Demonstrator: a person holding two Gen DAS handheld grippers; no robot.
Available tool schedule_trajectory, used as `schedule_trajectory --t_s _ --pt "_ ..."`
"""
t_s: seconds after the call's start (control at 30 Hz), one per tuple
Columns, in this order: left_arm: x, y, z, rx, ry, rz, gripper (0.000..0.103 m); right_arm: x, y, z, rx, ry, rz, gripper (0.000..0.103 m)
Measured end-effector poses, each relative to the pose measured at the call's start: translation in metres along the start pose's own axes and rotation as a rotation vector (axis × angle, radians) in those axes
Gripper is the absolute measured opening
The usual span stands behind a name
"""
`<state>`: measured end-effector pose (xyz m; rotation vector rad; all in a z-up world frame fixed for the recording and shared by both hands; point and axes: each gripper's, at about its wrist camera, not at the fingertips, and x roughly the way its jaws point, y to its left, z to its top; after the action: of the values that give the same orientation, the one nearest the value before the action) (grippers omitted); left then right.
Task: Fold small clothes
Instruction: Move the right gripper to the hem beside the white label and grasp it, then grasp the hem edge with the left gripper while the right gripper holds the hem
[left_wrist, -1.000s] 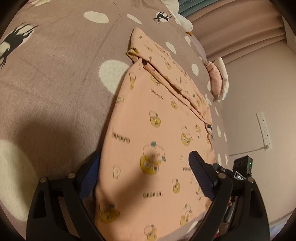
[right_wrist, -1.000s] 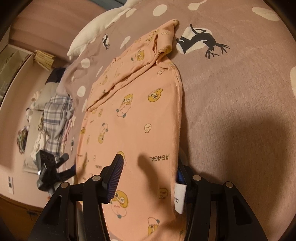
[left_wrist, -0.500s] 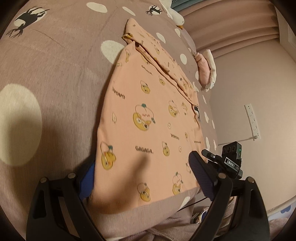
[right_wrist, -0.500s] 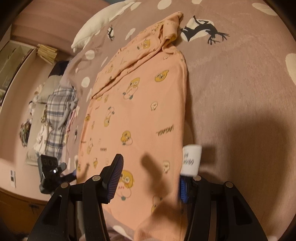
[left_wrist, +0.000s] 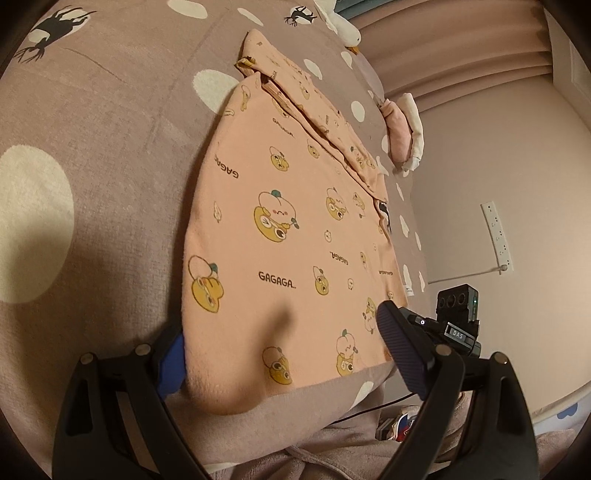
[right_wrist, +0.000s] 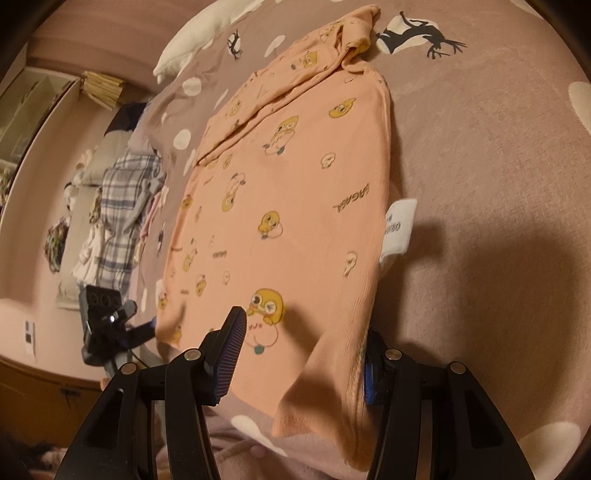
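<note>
The left gripper (left_wrist: 280, 328) had been drawn back along the little peach top (left_wrist: 295, 229) to its near hem. Its fingers were kept wide apart, one at each side of the cloth, and nothing was pinched. The top was left lying flat on the spotted bed (left_wrist: 92, 184), with a folded part (left_wrist: 314, 110) laid across its far end.

The right gripper (right_wrist: 303, 326) had been drawn back the same way. Its fingers were held about half apart. The near right corner of the top (right_wrist: 295, 192) was seen between them, but the left pad was clear of the cloth, so no grip was made out. The right pad was hidden behind the cloth edge.

A second before, both grippers were further up the top, and the hem was not seen at all. The white tag (right_wrist: 399, 229) was right by the right gripper then; now it was left well ahead. The top itself was not moved.

It looked as if the cloth had been smoothed down, and the hem could be picked up next to fold it away toward the far end.
</note>
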<state>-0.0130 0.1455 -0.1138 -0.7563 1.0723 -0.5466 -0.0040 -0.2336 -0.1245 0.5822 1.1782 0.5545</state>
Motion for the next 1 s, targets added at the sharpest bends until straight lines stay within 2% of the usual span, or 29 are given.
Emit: schedule_trajectory --t_s 0.43,1.0 --pt "0.012 -0.003 0.007 -0.008 0.017 -0.012 0.092 0.009 0.006 -0.001 -0.005 0.015 0.021 0.052" --pt "-0.016 0.015 0.005 -0.092 -0.013 -0.073 0.090 0.004 -0.003 -0.002 0.025 0.005 0.072 0.052"
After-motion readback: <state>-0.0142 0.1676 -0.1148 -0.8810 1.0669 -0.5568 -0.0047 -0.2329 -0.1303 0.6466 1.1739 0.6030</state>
